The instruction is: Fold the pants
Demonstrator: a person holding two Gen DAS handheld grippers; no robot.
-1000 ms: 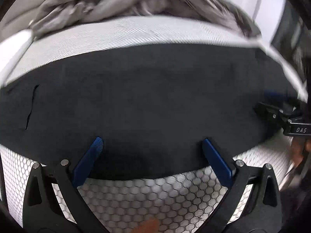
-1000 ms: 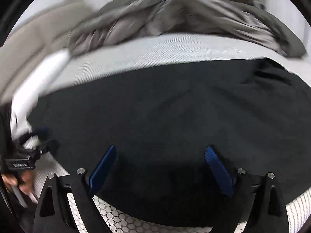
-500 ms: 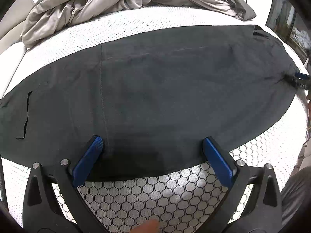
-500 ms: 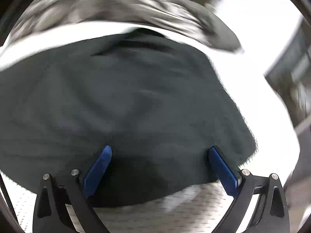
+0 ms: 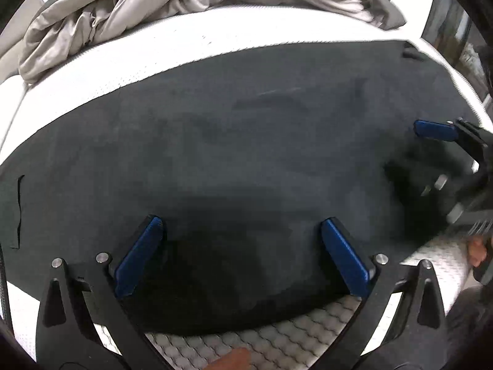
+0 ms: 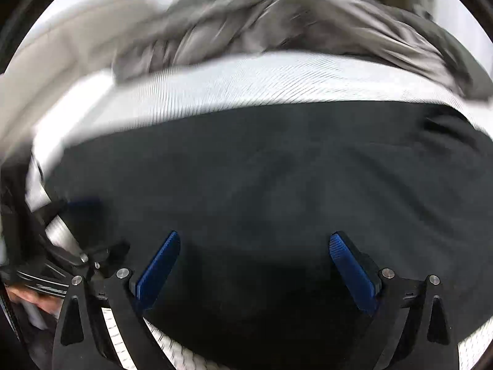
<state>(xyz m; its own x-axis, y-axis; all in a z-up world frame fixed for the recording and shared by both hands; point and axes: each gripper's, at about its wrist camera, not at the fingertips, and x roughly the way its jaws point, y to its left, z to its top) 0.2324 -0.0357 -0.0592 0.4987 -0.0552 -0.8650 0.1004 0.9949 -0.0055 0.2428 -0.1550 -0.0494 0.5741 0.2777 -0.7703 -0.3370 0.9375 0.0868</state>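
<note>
Pants: I see them spread flat and dark across the white mattress, with a grey blanket heaped beyond.

Long axis: it runs left to right across both views; the near edge lies just under my fingers.

Left gripper: released, jaws wide, hanging low over the near edge around mid-length. Nothing sits between the pads.

Right gripper: also released, jaws wide, over the near edge further right. From the left camera I see it at the far right, close over the cloth.

Key relation: the pants lie straight ahead of and below both grippers. Each covers its own stretch of the near edge, so neither is clearly nearer. I judge the next move calls for both to pinch that edge and carry it away toward the far edge.

Hard to make out: the right view is motion-blurred, so seams and creases are lost there. The left end is cut off by the lens rim. I cannot tell which end is the waist, or whether the fingers touch the cloth.
</note>
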